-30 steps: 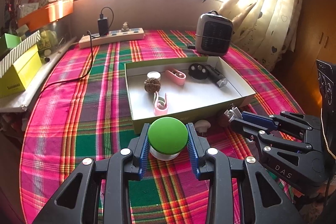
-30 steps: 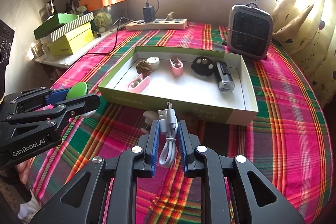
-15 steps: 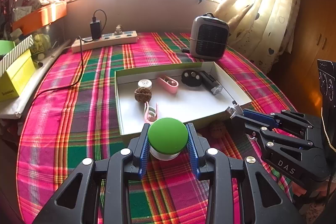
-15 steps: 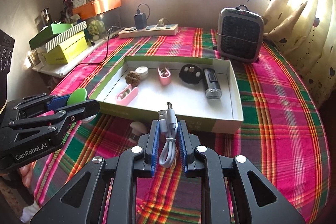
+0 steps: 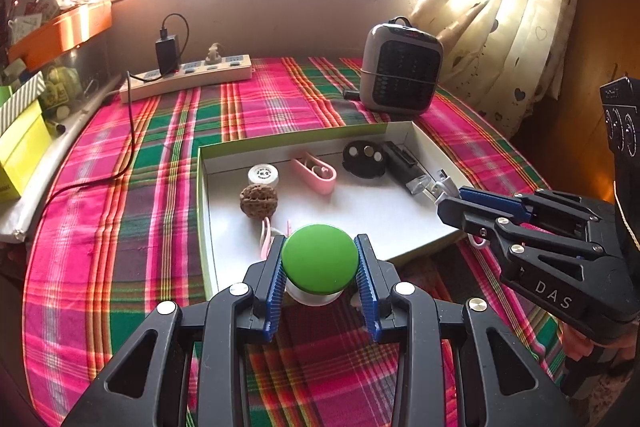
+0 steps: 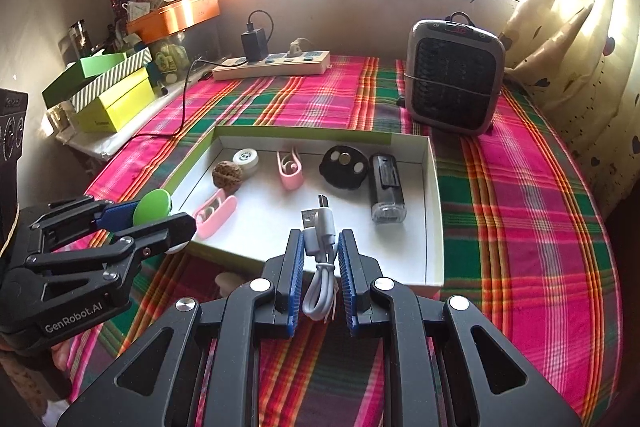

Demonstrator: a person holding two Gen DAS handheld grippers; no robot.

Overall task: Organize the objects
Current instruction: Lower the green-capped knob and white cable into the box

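Note:
My left gripper [image 5: 320, 243] is shut on a round knob with a green dome and white base [image 5: 319, 261], held above the near wall of the shallow white box [image 5: 206, 211]. My right gripper [image 6: 320, 233] is shut on a folded white USB cable [image 6: 320, 225] whose plugs reach over the box floor [image 6: 434, 211]. Each gripper shows in the other view: the right gripper [image 5: 448, 203] at the right, the left gripper [image 6: 176, 223] at the left. In the box lie a walnut [image 5: 258, 201], a white tin [image 5: 263, 174], two pink clips [image 5: 314, 173], a black disc [image 5: 364, 157] and a black torch [image 5: 404, 167].
A round table carries a pink and green plaid cloth [image 5: 120, 227]. A grey heater [image 5: 402, 67] stands behind the box and a power strip [image 5: 188, 77] with a charger lies at the back left. Yellow and green boxes [image 6: 112, 99] sit on a ledge left. A small beige thing [image 6: 230, 281] lies before the box.
Both grippers have moved forward to the box with their loads still held. The near wall now lies under them, and the cable's plugs have come over the box floor.

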